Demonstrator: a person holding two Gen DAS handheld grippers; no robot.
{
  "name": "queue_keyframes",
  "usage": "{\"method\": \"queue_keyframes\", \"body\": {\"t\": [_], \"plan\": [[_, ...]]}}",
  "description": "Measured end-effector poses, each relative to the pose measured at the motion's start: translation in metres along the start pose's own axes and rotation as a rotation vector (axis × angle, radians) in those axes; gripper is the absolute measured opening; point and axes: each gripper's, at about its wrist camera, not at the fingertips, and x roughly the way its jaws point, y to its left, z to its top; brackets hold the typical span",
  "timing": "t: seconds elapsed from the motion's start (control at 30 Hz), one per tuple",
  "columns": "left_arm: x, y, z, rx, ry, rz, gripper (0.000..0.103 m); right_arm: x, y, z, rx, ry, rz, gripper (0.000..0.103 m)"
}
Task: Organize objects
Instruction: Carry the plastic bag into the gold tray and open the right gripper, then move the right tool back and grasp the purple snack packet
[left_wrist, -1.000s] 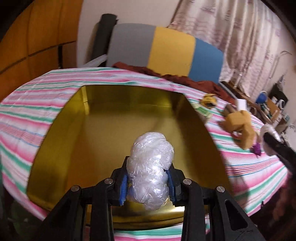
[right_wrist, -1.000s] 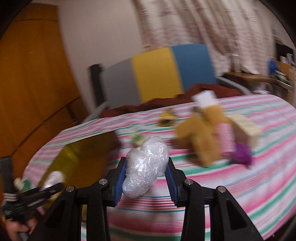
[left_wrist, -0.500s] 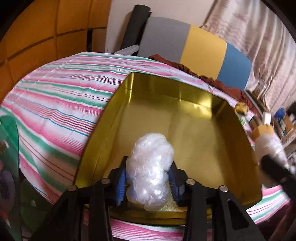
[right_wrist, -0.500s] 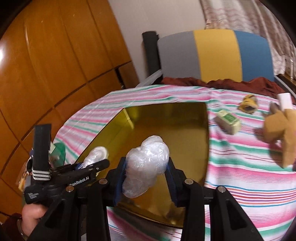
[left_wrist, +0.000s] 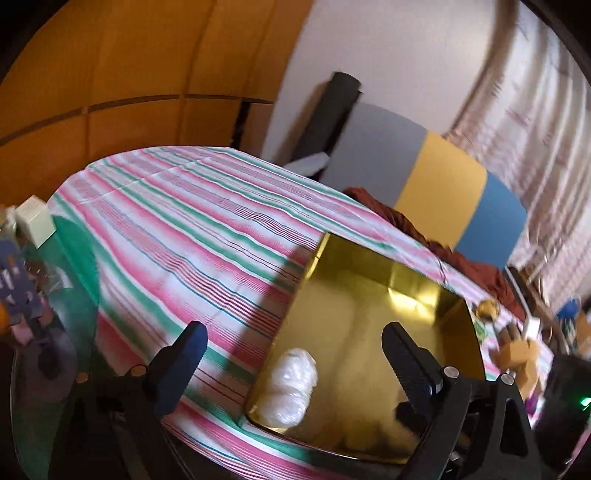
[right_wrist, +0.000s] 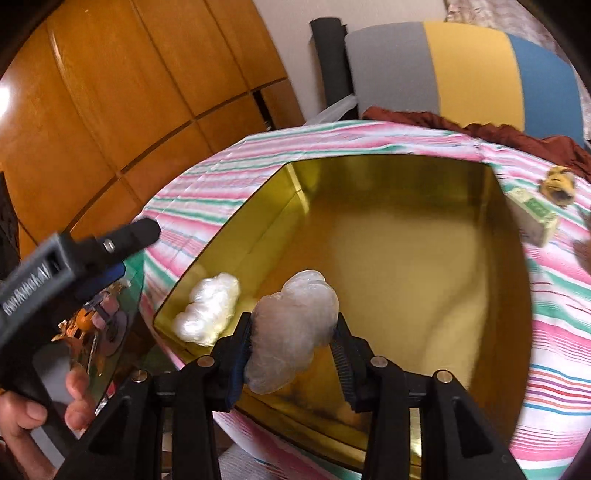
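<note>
A gold tin box lies open on the striped bedcover. A crumpled clear plastic wad rests in its near left corner. My left gripper is open and empty, just above and left of that wad; it also shows at the left of the right wrist view. My right gripper is shut on a second plastic wad and holds it over the box's near edge.
A small green-and-white box, a yellow toy and a tan plush lie on the cover right of the tin. A grey-yellow-blue cushion and red cloth lie behind. A green bag with a white cube stands at left.
My left gripper has opened, dropped its plastic wad into the tin's near left corner and swung left. My right gripper has moved closer over the tin with its wad.
</note>
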Motion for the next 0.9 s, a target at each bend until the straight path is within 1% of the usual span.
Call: {"method": "queue_keyframes", "body": {"t": [0.17,0.33,0.4,0.67,0.77,0.9], "plan": [[0.001,0.014,0.001,-0.062,0.012,0.014,0.097,0.015,0.009,0.001,0.001,0.039,0.026,0.050],[0.000,0.017,-0.001,-0.082,0.015,0.021,0.100,0.008,0.009,-0.002,0.007,0.021,0.049,0.050],[-0.001,0.015,-0.001,-0.084,0.013,0.012,0.102,0.003,0.007,-0.002,0.009,0.005,0.050,0.050],[0.003,-0.001,-0.007,-0.073,0.054,-0.014,0.103,-0.026,-0.003,0.002,0.012,-0.082,-0.007,0.050],[0.004,-0.012,-0.011,-0.049,0.066,-0.030,0.103,-0.039,-0.010,0.002,0.018,-0.114,-0.039,0.050],[0.005,-0.031,-0.017,-0.007,0.087,-0.059,0.103,-0.059,-0.029,0.003,0.053,-0.160,-0.091,0.050]]}}
